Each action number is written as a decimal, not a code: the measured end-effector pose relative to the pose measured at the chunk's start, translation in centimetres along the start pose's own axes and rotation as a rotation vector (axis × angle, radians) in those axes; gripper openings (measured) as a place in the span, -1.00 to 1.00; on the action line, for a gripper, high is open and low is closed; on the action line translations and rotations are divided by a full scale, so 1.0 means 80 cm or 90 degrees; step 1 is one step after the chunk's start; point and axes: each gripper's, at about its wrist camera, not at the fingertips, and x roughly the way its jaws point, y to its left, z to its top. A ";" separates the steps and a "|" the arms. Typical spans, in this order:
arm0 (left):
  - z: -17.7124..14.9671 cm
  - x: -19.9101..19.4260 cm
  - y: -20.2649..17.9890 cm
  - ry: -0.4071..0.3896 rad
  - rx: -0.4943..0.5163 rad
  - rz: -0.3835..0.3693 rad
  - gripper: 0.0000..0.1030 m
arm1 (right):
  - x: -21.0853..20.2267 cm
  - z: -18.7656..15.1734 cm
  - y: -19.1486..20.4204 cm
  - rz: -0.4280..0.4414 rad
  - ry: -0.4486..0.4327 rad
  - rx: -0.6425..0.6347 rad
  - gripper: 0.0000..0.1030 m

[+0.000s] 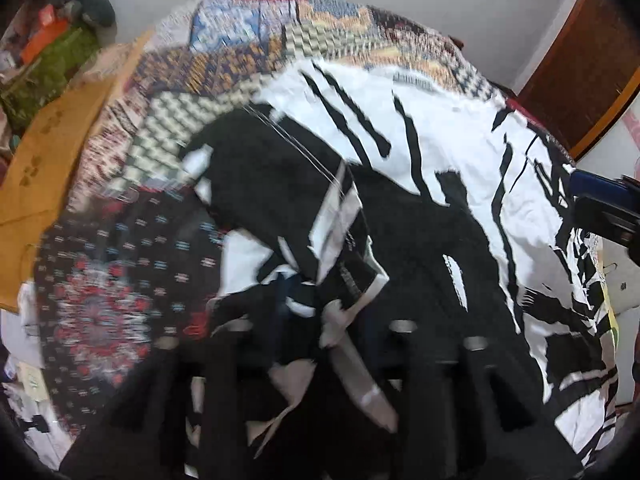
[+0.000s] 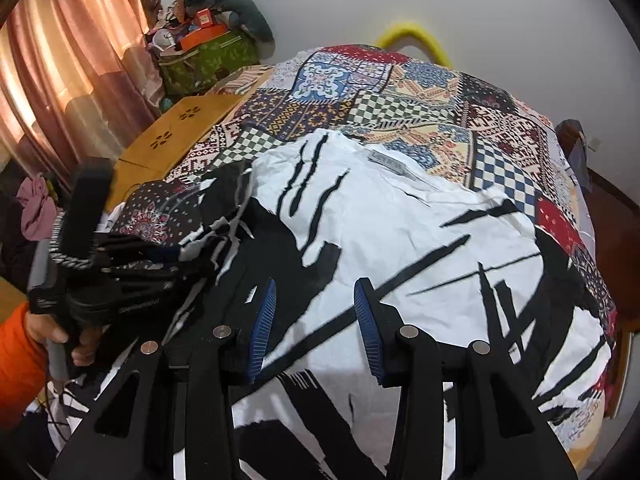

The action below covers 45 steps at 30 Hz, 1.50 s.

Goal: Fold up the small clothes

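Observation:
A white shirt with black brush-stroke print [image 2: 400, 216] lies spread on the patchwork bedspread [image 2: 400, 92]; it also shows in the left wrist view [image 1: 440, 152]. My left gripper [image 1: 320, 320] is shut on a bunched edge of the shirt [image 1: 332, 240], and the cloth hangs over its fingers. In the right wrist view the left gripper [image 2: 132, 256] is at the shirt's left edge, held by a hand. My right gripper [image 2: 316, 320] is open just above the shirt's middle, its blue pads [image 2: 264, 320] apart and empty. It shows in the left wrist view [image 1: 604, 204] at the right edge.
A wooden board [image 2: 176, 136] lies at the bed's left side. A green bag with clutter [image 2: 208, 56] stands by the pink curtain [image 2: 60, 68]. A yellow curved object [image 2: 416, 36] is behind the bed by the wall. A brown door [image 1: 580, 64] is on the right.

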 end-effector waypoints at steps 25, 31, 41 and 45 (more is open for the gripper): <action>0.012 0.046 0.097 -0.004 -0.089 -0.022 0.31 | 0.210 0.116 0.081 0.050 0.120 -0.042 -0.16; 0.005 0.050 0.093 -0.022 -0.077 -0.006 0.32 | 0.213 0.110 0.086 0.082 0.116 -0.038 -0.87; -0.003 0.052 0.097 -0.036 -0.104 0.020 0.36 | 0.135 0.100 0.060 0.003 0.017 -0.058 -0.90; -0.004 0.052 0.094 -0.037 -0.101 0.038 0.41 | 0.113 0.095 0.017 -0.016 0.014 -0.012 -0.93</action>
